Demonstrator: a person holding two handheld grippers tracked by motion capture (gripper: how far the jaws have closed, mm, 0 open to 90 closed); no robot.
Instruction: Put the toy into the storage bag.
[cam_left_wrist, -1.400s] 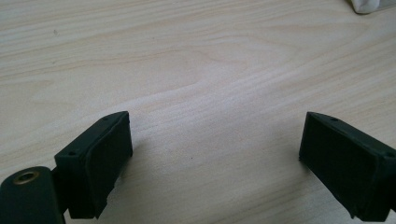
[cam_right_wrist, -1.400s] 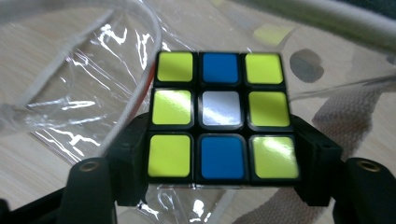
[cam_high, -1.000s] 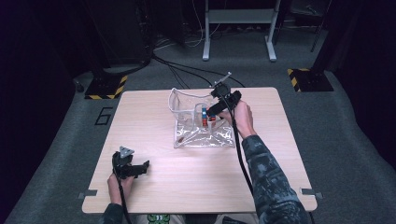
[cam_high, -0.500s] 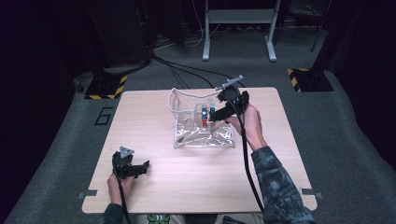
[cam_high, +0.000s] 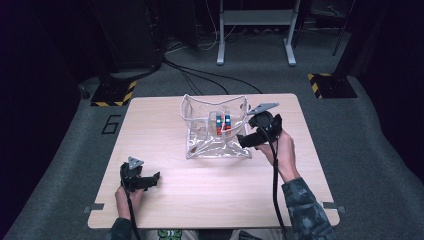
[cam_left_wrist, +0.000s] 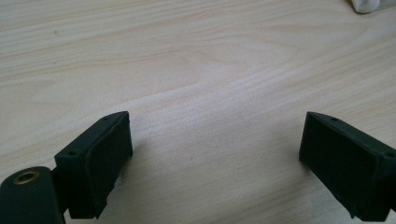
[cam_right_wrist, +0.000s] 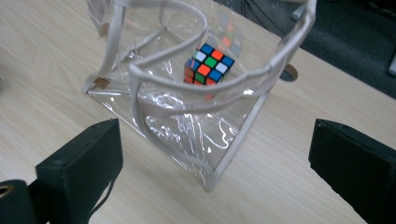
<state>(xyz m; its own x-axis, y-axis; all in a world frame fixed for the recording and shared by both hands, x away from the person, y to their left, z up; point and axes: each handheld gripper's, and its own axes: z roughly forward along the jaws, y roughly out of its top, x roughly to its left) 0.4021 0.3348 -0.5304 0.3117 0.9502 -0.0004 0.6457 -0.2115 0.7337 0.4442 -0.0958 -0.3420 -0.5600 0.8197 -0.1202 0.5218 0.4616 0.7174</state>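
A clear plastic bag (cam_high: 215, 131) with white trim stands open on the wooden table (cam_high: 210, 200), a little behind its centre. Inside it rests a colourful puzzle cube (cam_high: 223, 125), the same cube (cam_right_wrist: 208, 64) I see through the bag (cam_right_wrist: 187, 116) in the right gripper view. My right gripper (cam_high: 244, 141) is just right of the bag, open and empty, its jaws aimed at the bag's near corner; that gripper (cam_right_wrist: 215, 172) hovers above the table. My left gripper (cam_high: 154, 178) lies low at the front left, open; the left gripper (cam_left_wrist: 215, 163) has bare wood between its jaws.
A white corner of something (cam_left_wrist: 369, 4) shows at the top right of the left gripper view. Behind the table stand black posts on hazard-striped bases (cam_high: 114, 92), floor cables (cam_high: 200, 75) and a metal frame (cam_high: 255, 30). A small round hole (cam_right_wrist: 289, 72) is in the tabletop past the bag.
My right gripper has drawn back from over the bag's opening, moving right and toward the person. The cube stays in the bag. The left gripper has not moved.
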